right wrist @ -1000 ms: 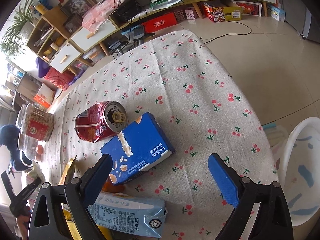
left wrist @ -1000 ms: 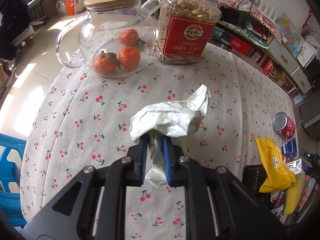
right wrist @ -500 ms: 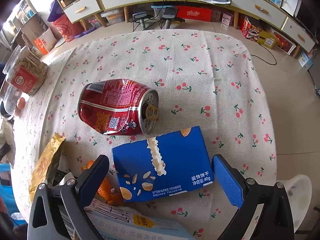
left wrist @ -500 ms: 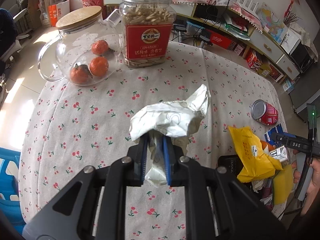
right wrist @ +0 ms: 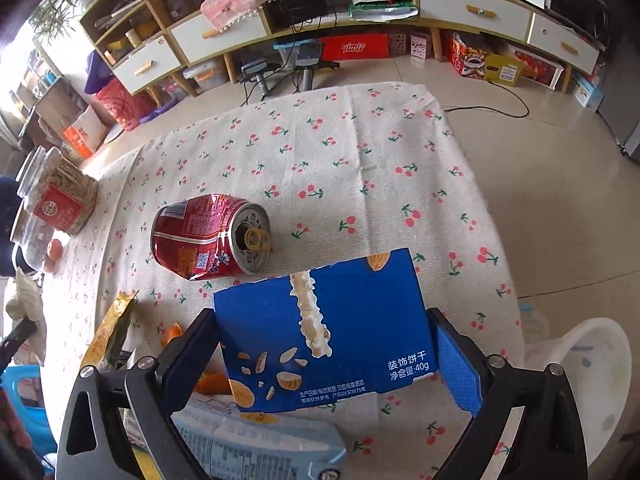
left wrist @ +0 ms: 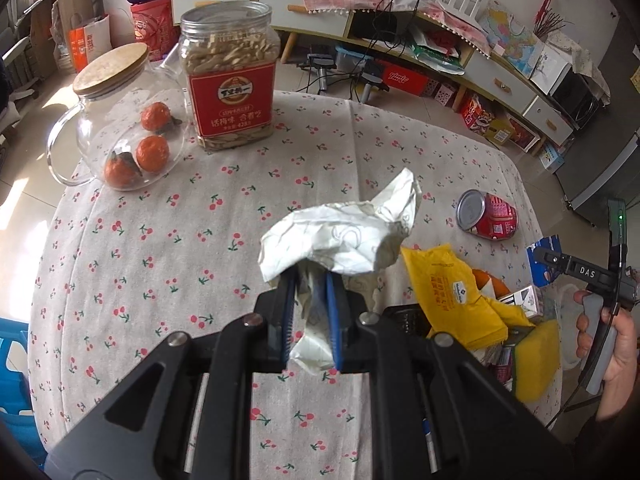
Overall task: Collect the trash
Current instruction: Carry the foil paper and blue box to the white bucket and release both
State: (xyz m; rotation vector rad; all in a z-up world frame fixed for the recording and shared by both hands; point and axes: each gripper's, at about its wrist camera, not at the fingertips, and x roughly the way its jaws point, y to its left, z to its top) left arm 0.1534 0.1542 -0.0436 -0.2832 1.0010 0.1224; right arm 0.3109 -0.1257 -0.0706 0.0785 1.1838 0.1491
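My left gripper (left wrist: 310,276) is shut on a crumpled white paper wrapper (left wrist: 344,236) and holds it above the cherry-print tablecloth (left wrist: 180,248). My right gripper (right wrist: 320,316) stands open, low over the table, with a blue biscuit box (right wrist: 324,332) lying between its fingers; a thin gap shows at the right pad. A dented red can (right wrist: 208,238) lies on its side just behind the box, and the left wrist view shows the can (left wrist: 486,216) at the right. A yellow wrapper (left wrist: 452,288) lies near the table's right edge.
A jar of seeds (left wrist: 230,92) and a glass teapot (left wrist: 120,128) with oranges stand at the table's far left. A pale blue carton (right wrist: 256,448) lies under the right gripper. A white bin (right wrist: 580,380) stands on the floor beside the table. A hand (left wrist: 616,344) holds the right tool.
The left gripper has pulled back and up with the paper, so jar and teapot look farther off. The right gripper has swung over the blue box, which now lies between its fingers.
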